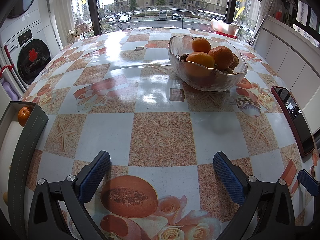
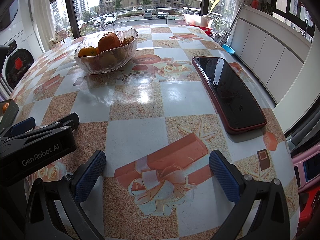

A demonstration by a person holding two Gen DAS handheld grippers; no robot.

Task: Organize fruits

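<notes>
left wrist view: fruit bowl point(image 1: 208, 76) sits well beyond both grippers' wide-open, empty jaws.

one clear wording here: "genrobot.ai" in pale letters on the black body of the left gripper point(image 2: 43, 128), seen at the left of the right wrist view. the washing machine point(image 1: 26, 48) shows a lit panel, but its digits are too small to make out. nothing else legible.

Bowl point(image 1: 208, 64) mid-table holding oranges point(image 1: 201, 45); phone point(image 2: 228, 92) right; tray point(image 1: 22, 132) left, one orange point(image 1: 24, 116) inside.
</notes>
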